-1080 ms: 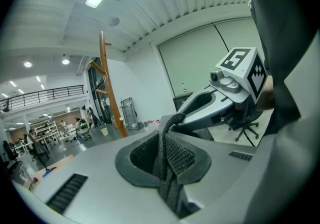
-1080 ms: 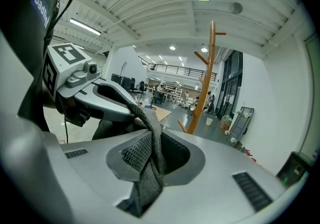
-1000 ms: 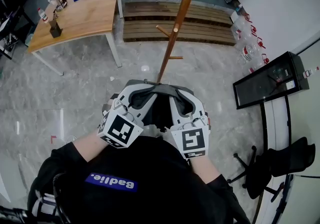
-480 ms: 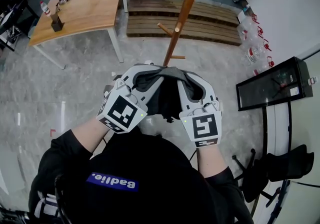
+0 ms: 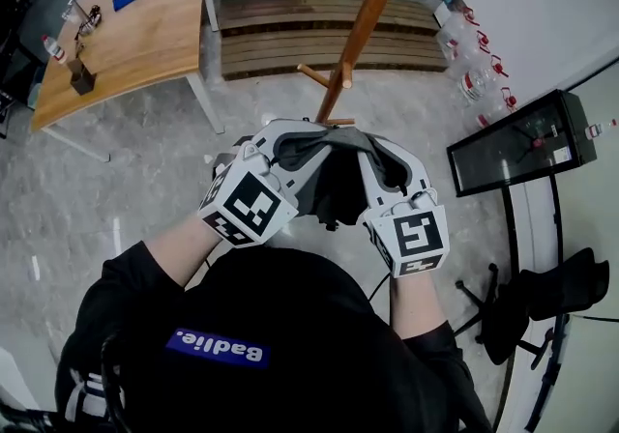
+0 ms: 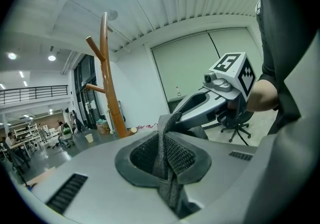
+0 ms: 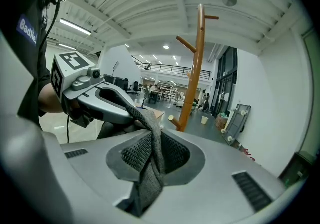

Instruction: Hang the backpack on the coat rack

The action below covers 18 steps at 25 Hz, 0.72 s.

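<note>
Backpack (image 5: 334, 191): hangs at frame centre by its strap (image 6: 167, 155), stretched left-to-right between left gripper (image 5: 287, 138) and right gripper (image 5: 379, 146), both clenched on it, with rack (image 5: 363, 30) just up-frame, equally near both.

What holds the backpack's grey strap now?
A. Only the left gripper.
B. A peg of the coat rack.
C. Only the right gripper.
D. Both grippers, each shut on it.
D: the grey strap is pinched in the left gripper and also in the right gripper, while the coat rack stands ahead, apart from it.
</note>
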{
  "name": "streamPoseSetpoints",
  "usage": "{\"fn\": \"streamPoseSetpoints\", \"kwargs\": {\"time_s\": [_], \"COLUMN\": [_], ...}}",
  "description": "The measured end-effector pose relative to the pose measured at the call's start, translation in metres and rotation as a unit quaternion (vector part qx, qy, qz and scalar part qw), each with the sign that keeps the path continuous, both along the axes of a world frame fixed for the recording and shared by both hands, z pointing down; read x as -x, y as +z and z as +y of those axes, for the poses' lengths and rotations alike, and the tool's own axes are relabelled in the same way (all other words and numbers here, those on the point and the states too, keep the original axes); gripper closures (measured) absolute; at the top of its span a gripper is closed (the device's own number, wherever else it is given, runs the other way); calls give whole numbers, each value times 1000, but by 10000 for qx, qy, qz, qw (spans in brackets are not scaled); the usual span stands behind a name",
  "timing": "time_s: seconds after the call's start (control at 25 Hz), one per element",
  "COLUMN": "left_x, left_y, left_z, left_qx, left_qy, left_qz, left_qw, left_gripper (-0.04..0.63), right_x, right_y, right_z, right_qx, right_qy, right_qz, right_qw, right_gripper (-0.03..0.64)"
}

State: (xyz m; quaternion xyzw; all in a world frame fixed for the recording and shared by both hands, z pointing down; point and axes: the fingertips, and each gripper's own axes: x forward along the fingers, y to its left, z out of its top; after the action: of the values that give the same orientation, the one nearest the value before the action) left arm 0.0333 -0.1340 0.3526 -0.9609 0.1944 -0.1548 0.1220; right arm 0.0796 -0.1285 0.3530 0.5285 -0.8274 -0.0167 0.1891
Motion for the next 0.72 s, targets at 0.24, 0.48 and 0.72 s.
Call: {"fn": "streamPoseSetpoints", "kwargs": {"time_s": [0.24,0.48,0.72], "left_x": [-11,-21,-28], "left_y": [4,3,-2], "left_z": [-35,-60,-81], "left_qx": [128,251,398], "left_qy": [253,138,46], "left_qz": [-186,-310,-341], "left_qw": [9994,9991,9986], "left_gripper": [554,554,554], "right_x": [-11,-21,-25], "right_y": [5,6,3], "right_z": [-33,-57,-80], "right_qx": [300,490,701], "right_qy": [67,-178,-426], "right_qz": [-45,-109,-37], "right_qw": [9995,9986,9966], "right_gripper": [561,561,561]}}
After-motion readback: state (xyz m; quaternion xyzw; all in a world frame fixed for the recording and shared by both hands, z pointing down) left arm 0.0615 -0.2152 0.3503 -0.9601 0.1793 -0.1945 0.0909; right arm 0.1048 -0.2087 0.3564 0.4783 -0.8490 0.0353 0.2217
